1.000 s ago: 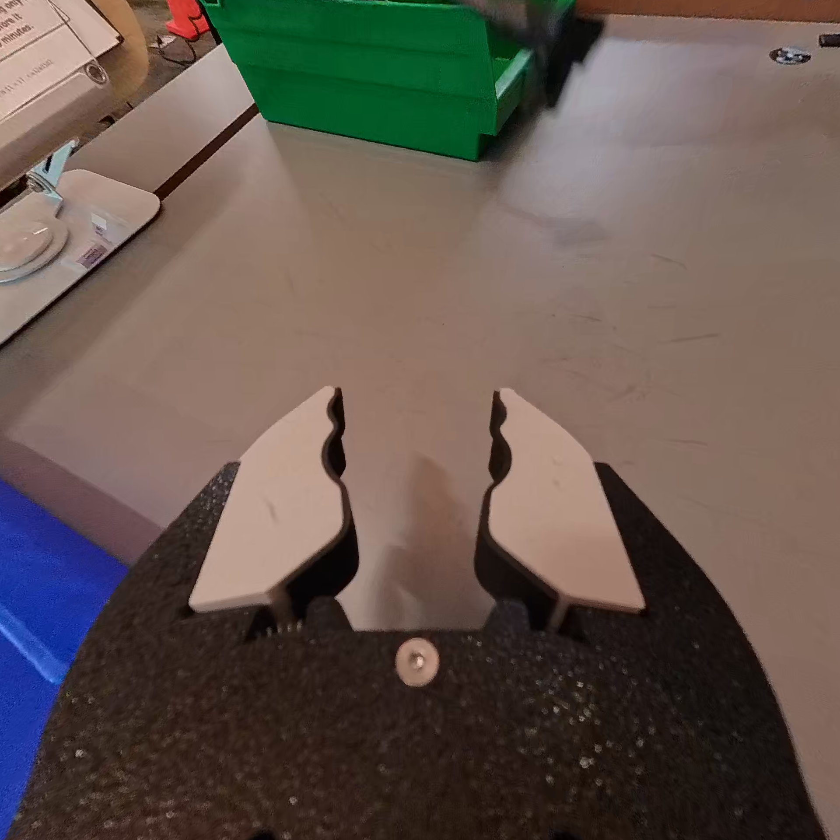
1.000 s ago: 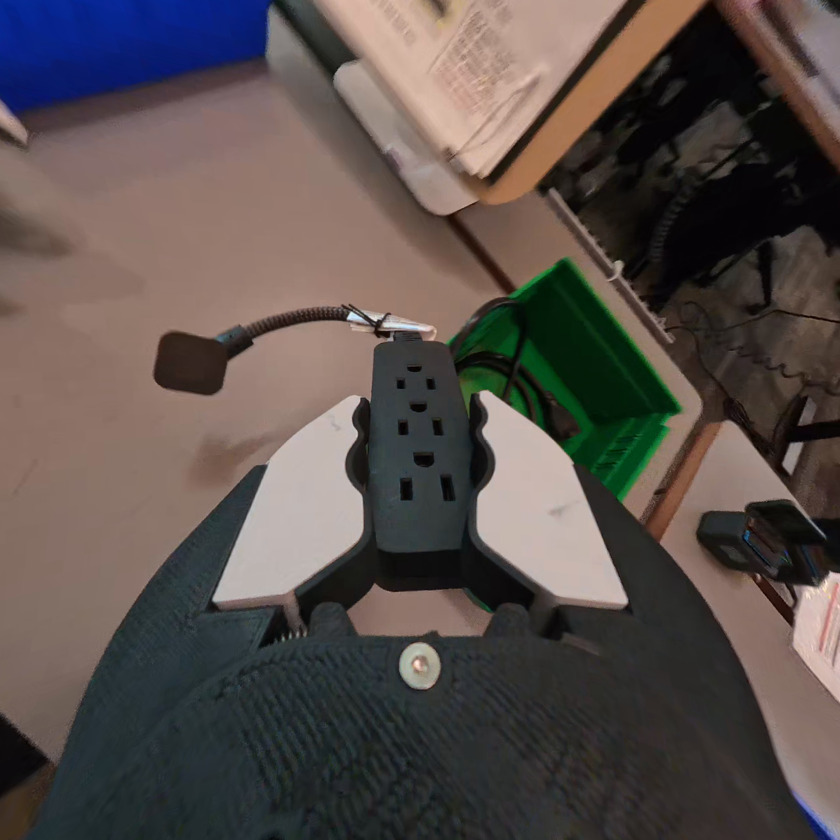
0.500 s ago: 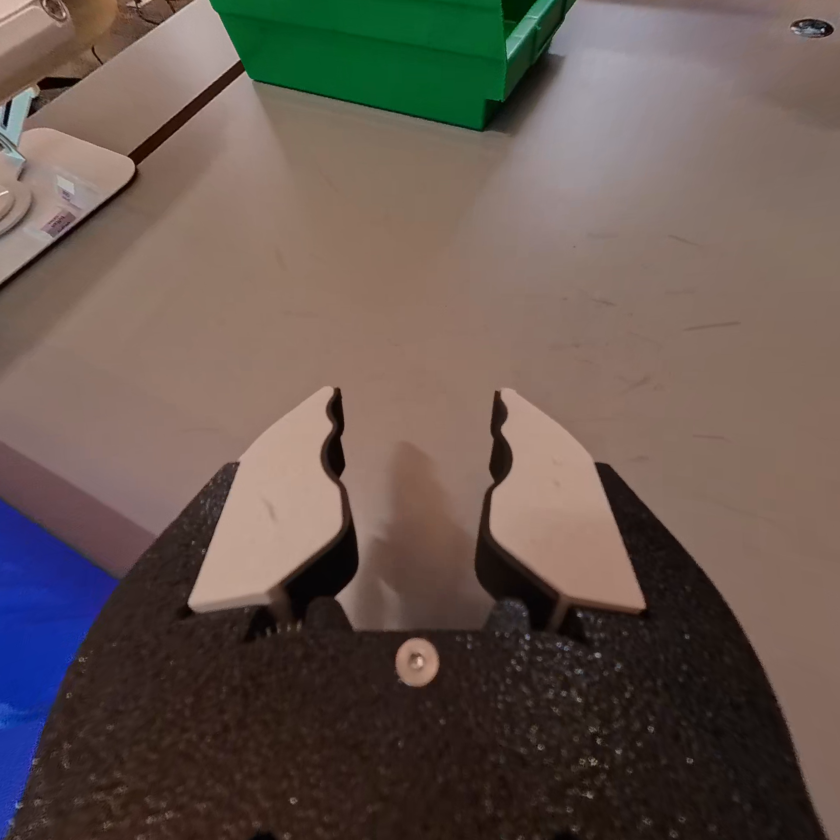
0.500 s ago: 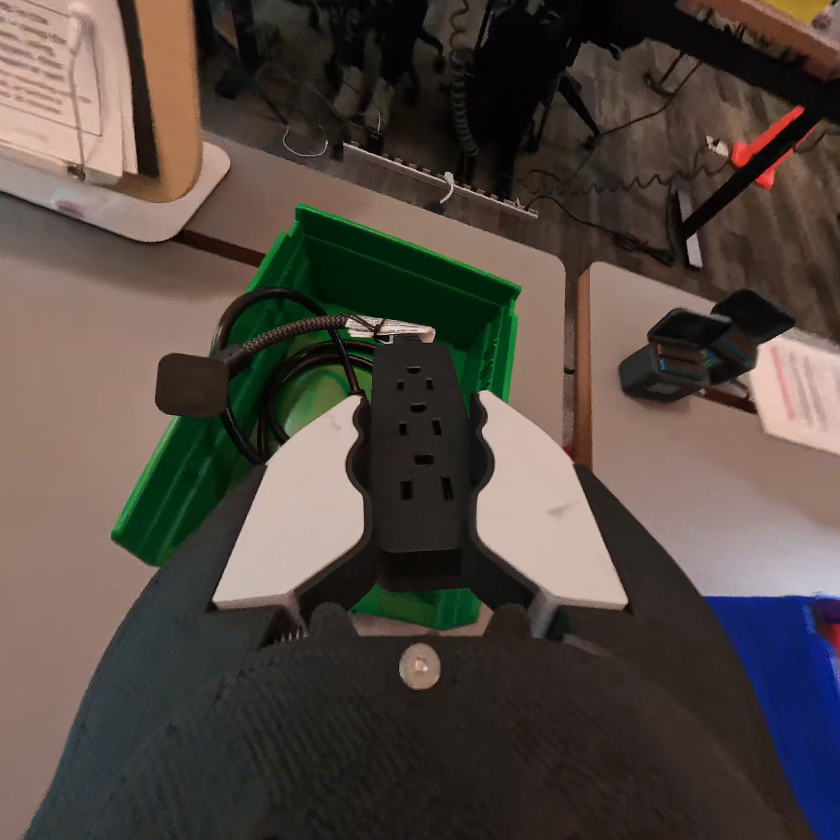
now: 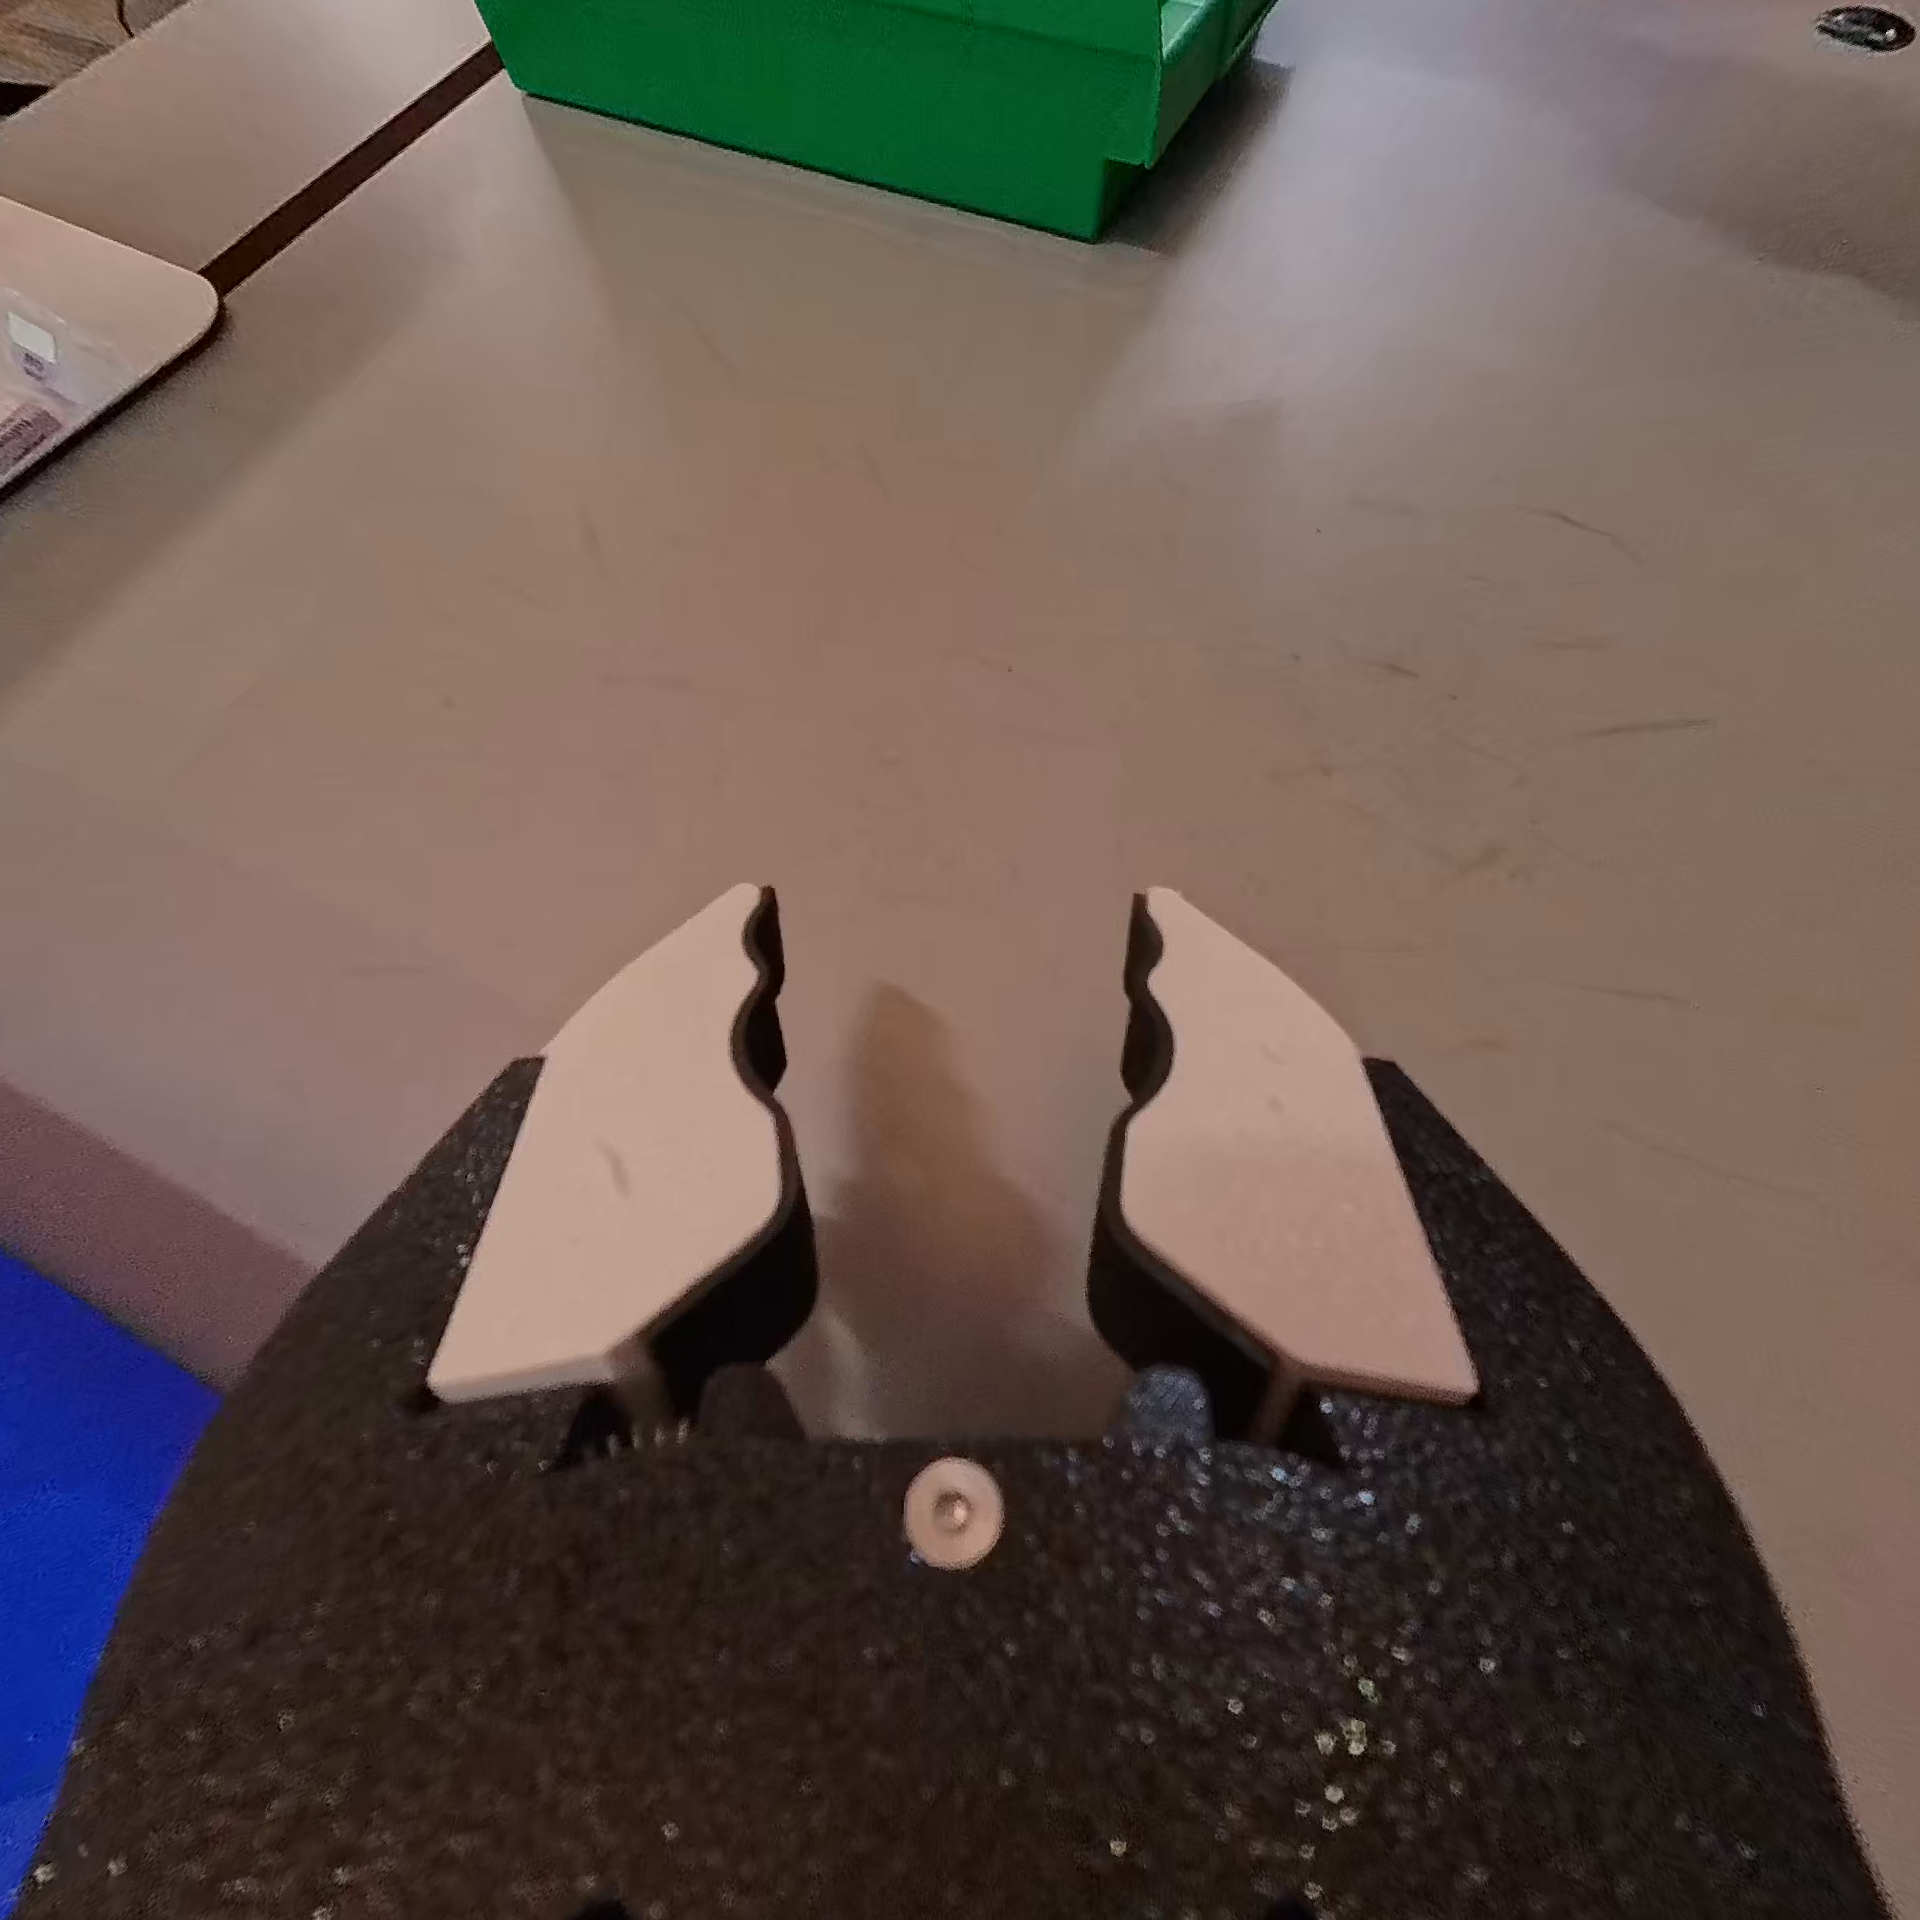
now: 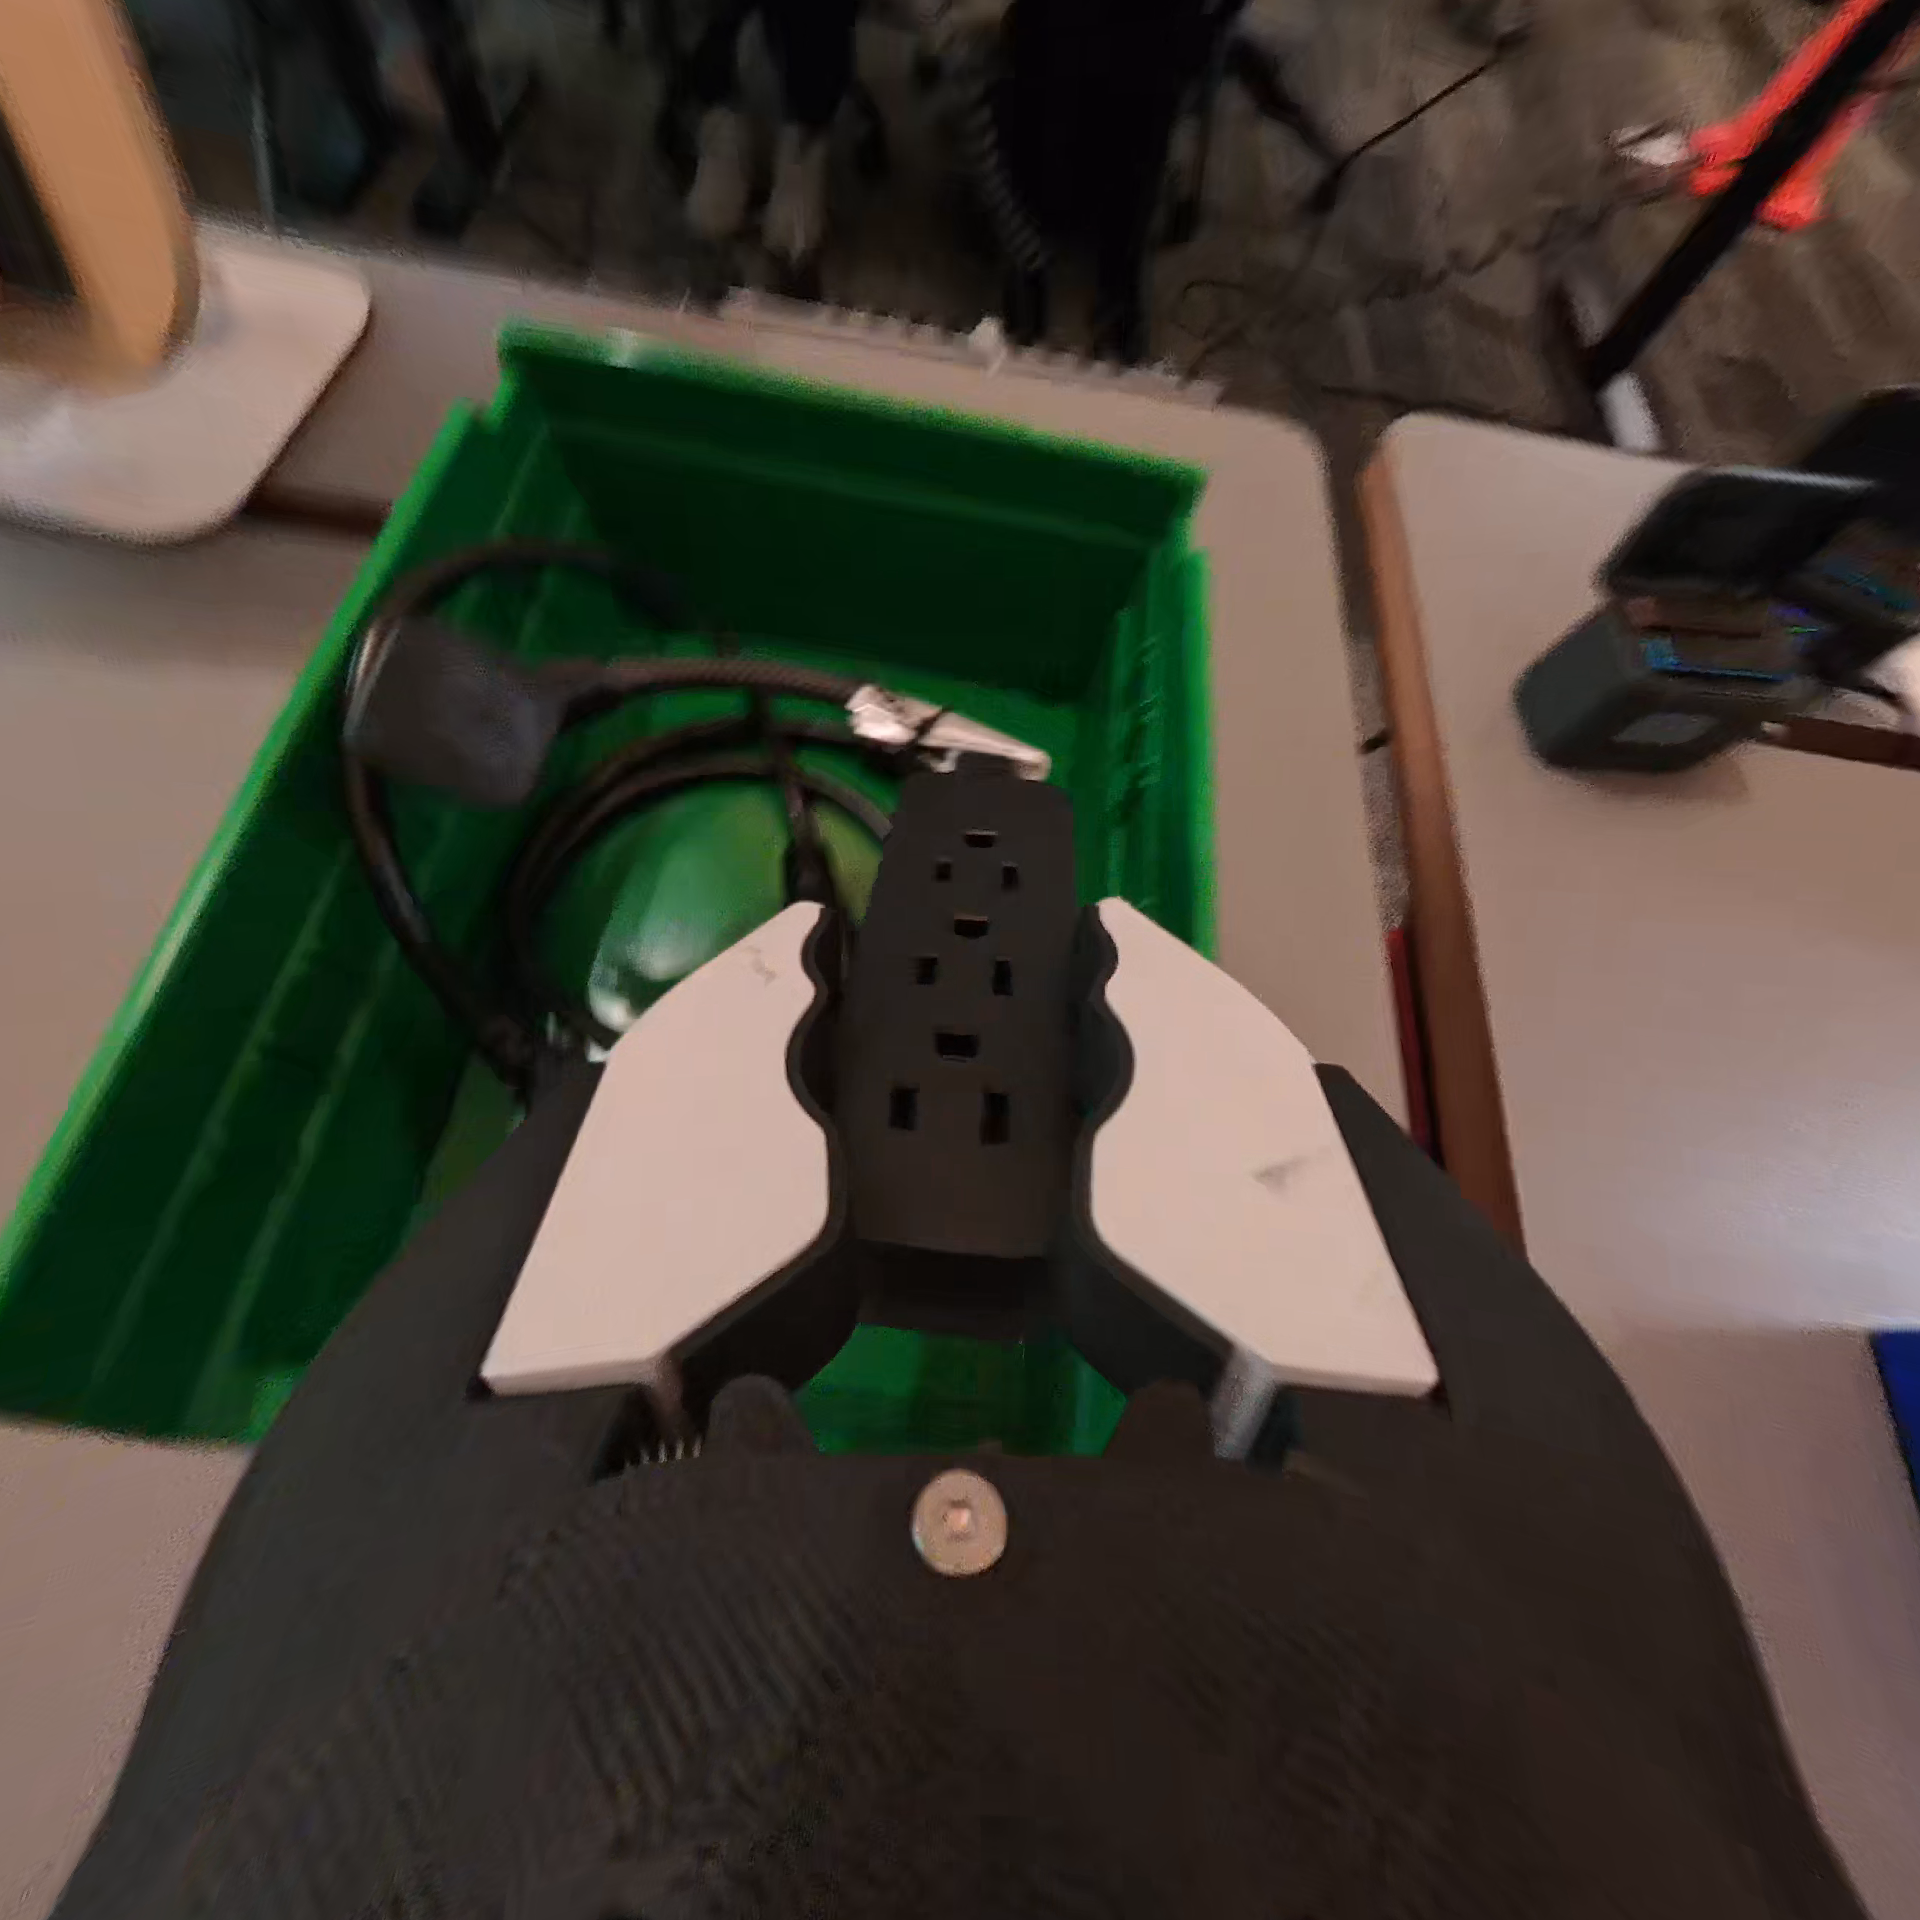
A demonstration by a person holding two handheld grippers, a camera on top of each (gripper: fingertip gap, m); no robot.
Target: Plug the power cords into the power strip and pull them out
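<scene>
The right gripper (image 6: 961,914) is clamped on the black power strip (image 6: 961,1039), pinching its long sides with the outlet face turned up, and holds it in the air over the green bin (image 6: 239,997). The strip's short braided cord (image 6: 717,681) curls off its far end to a flat black plug (image 6: 447,717) that hangs free over the bin's left half.

My worry is that dangling plug: if the strip is lowered or swung sideways, it could catch the bin's left wall or hook the cords already inside, and drag them along. The grip sits near the strip's rear, so a knock on the far end might twist it between the fingers. The view is smeared, which makes a bump seem likelier.

Inside the bin lies a loose coil of black power cords (image 6: 582,831) on the bin's floor, below the strip; how many cords I cannot tell.

The left gripper (image 5: 951,904) is spread wide with nothing in it, low over the bare grey table (image 5: 1039,582), well short of the bin's near wall.
</scene>
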